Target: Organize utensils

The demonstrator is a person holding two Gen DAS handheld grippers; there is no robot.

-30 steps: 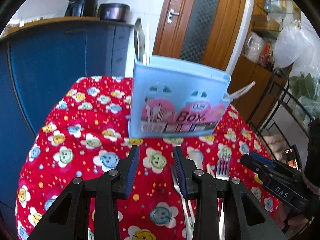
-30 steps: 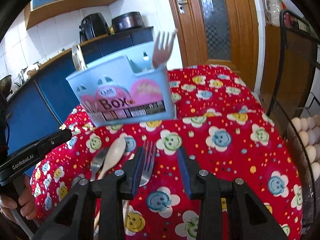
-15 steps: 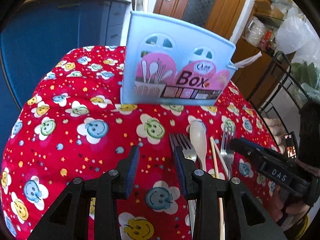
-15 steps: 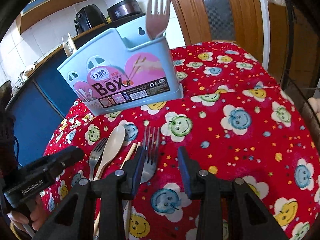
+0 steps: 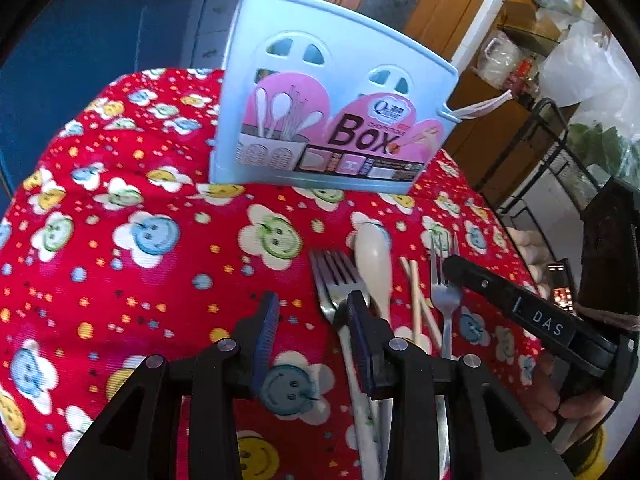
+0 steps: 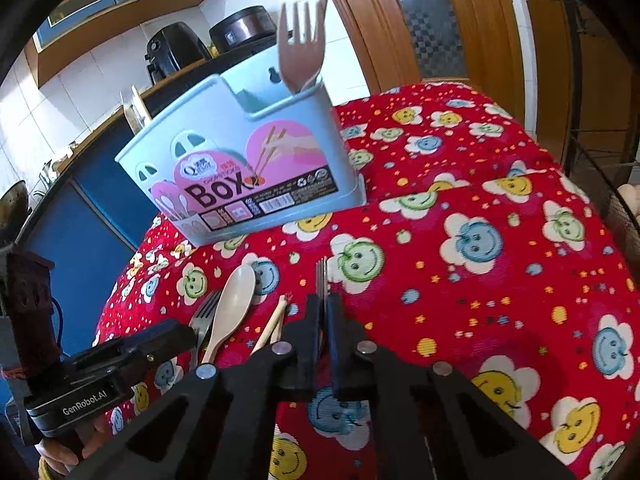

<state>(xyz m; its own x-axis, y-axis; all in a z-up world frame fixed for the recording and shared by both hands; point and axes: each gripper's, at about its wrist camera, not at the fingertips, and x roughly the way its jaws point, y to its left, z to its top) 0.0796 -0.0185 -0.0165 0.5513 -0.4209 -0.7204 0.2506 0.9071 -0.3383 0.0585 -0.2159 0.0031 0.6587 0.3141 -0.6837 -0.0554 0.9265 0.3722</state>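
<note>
We closed the right gripper (image 6: 323,312) on the steel fork (image 6: 321,278) lying nearest it, tines toward the box (image 6: 248,160), likely for lifting into that holder; our left gripper (image 5: 312,316) hung part-open and empty over the second fork (image 5: 334,280). Spoon (image 5: 374,260) and chopsticks (image 5: 416,292) lay between. Legible: "Box", "GenRobot.AI", "DAS".
</note>
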